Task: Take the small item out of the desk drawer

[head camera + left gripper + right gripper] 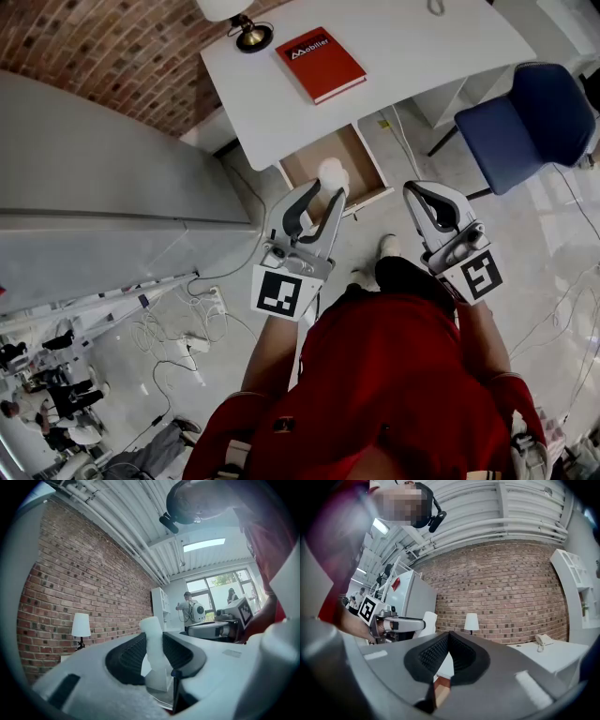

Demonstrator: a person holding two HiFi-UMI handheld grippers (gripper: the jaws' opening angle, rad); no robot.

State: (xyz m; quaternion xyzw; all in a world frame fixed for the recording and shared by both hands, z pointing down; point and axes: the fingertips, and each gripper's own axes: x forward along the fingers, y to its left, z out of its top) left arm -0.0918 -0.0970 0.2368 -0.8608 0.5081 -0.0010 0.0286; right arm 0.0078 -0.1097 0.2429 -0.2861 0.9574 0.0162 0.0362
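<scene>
In the head view the white desk's (412, 56) drawer (307, 165) stands pulled open, its brown inside showing. My left gripper (326, 188) hangs just in front of the drawer, shut on a small white item (333, 173) that sticks out past the fingertips. The left gripper view has that item (153, 644) upright, pinched between the two dark pads (127, 660). My right gripper (419, 191) is to the right of the drawer, shut with nothing in it; in the right gripper view its pads (461, 653) meet. That view also catches the left gripper (396, 623) with the item (430, 620).
A red book (320, 64) and a lamp (246, 34) sit on the desk. A blue chair (523, 120) stands to the right, a tall grey cabinet (94, 187) to the left. Cables (187, 342) lie on the floor. Behind the desk is a brick wall (112, 47).
</scene>
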